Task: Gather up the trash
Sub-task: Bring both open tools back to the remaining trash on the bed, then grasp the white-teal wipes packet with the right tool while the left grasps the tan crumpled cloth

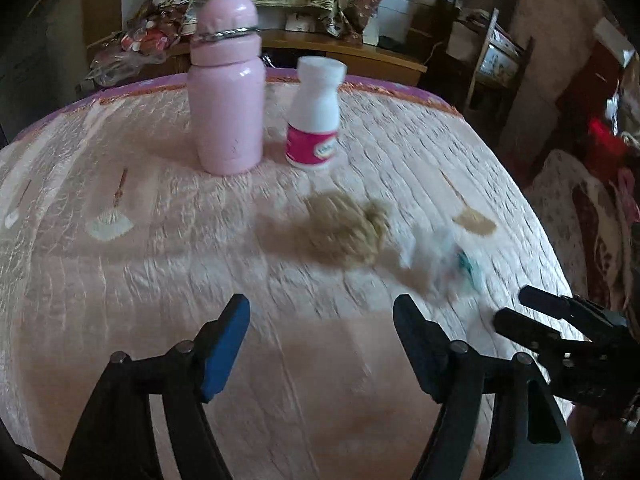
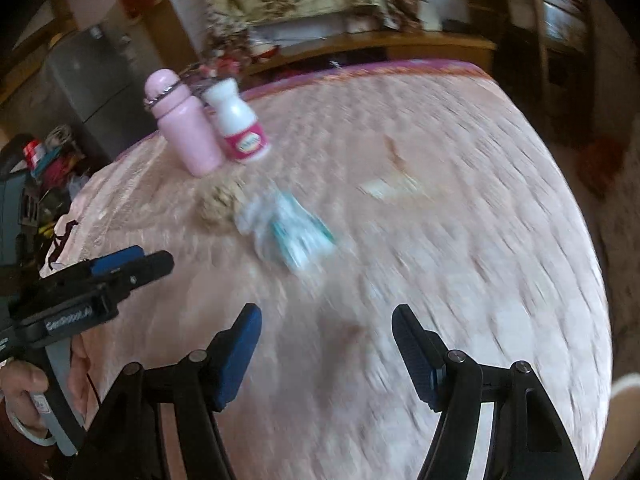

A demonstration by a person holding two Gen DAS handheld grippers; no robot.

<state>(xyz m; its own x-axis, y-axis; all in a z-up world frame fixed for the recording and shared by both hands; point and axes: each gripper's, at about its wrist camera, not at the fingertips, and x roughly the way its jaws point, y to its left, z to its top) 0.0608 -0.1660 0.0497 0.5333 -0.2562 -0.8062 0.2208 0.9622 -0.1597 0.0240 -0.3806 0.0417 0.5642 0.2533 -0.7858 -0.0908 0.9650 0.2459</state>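
On a pink quilted bed cover (image 1: 120, 280) lie a crumpled brown paper ball (image 1: 348, 232) and, just right of it, a blurred white and teal plastic wrapper (image 1: 448, 260). My left gripper (image 1: 320, 316) hovers open in front of them with nothing between its fingers. My right gripper (image 1: 514, 304) shows at the right edge, near the wrapper. In the right wrist view the paper ball (image 2: 220, 204) and the wrapper (image 2: 292, 228) lie ahead and to the left of my right gripper (image 2: 326, 320), which is open and holds nothing. The left gripper (image 2: 154, 258) reaches in from the left, held by a hand (image 2: 24, 392).
A pink bottle (image 1: 226, 100) and a white bottle with a pink label (image 1: 316, 120) stand upright behind the trash, near the far edge. A wooden shelf (image 1: 360, 48) with floral cloth is beyond. A patterned rug (image 1: 580, 208) lies right of the bed.
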